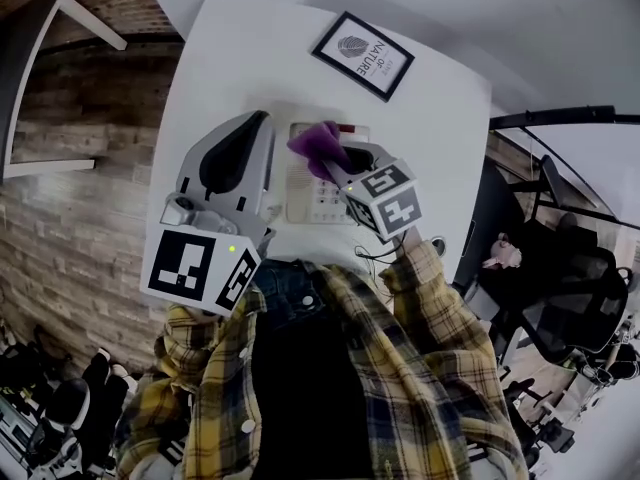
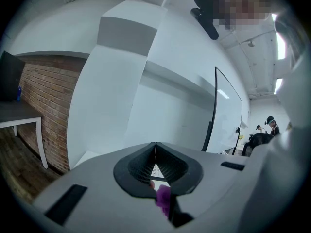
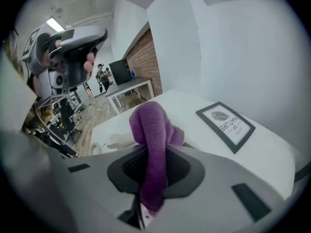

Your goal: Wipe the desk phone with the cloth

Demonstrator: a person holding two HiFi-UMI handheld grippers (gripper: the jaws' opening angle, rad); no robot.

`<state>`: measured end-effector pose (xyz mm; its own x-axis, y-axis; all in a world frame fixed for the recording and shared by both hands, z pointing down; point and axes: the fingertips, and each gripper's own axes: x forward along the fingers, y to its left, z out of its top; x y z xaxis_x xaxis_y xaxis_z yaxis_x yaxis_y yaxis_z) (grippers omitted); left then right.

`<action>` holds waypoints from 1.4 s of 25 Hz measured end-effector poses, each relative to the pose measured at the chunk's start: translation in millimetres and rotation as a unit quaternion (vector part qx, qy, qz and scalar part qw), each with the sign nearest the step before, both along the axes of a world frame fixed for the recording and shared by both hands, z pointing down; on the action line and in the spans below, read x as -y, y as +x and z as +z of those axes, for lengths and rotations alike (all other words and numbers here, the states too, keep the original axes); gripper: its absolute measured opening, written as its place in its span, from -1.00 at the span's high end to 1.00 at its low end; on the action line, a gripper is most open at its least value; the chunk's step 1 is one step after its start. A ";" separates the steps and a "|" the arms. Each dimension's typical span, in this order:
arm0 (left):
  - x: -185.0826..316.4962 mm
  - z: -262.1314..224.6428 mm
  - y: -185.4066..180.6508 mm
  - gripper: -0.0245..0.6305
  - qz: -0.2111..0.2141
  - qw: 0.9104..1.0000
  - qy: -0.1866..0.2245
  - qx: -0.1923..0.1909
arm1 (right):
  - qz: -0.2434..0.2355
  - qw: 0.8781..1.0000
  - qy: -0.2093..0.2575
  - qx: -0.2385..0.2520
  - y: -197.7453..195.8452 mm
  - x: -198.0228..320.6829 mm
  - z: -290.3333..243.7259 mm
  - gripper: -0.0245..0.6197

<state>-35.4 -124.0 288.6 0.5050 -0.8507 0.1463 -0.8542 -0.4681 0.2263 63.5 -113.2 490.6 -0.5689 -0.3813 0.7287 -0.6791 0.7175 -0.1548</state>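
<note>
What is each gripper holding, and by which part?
The right gripper clamps the purple cloth across its bunched middle, a fold poking past the jaws. The left gripper is shut, empty.

Office: desk phone (image 1: 312,196) on white table (image 1: 230,58), swivel chairs (image 1: 570,298), brick wall (image 1: 75,183).

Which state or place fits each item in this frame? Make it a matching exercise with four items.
Items:
1 purple cloth
2 left gripper
3 framed picture
4 desk phone

Matches:
A jaws together, nothing held
B lying on the far side of the table
C clamped in the right gripper
D on the table, just below the purple cloth

Pairs: 1-C, 2-A, 3-B, 4-D
</note>
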 end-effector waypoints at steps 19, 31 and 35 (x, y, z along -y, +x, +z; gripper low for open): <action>-3.7 3.2 2.4 0.88 -0.003 1.000 -0.005 0.002 | 0.018 0.999 0.004 -0.031 1.2 23.6 26.1 0.72; -8.6 2.3 4.2 0.88 0.003 1.000 -0.003 0.001 | 0.010 0.999 -0.029 -0.026 1.8 -14.7 38.4 0.72; -10.9 2.5 3.4 0.88 0.005 1.000 -0.003 0.002 | 0.008 0.999 -0.034 -0.025 3.0 -27.5 42.0 0.71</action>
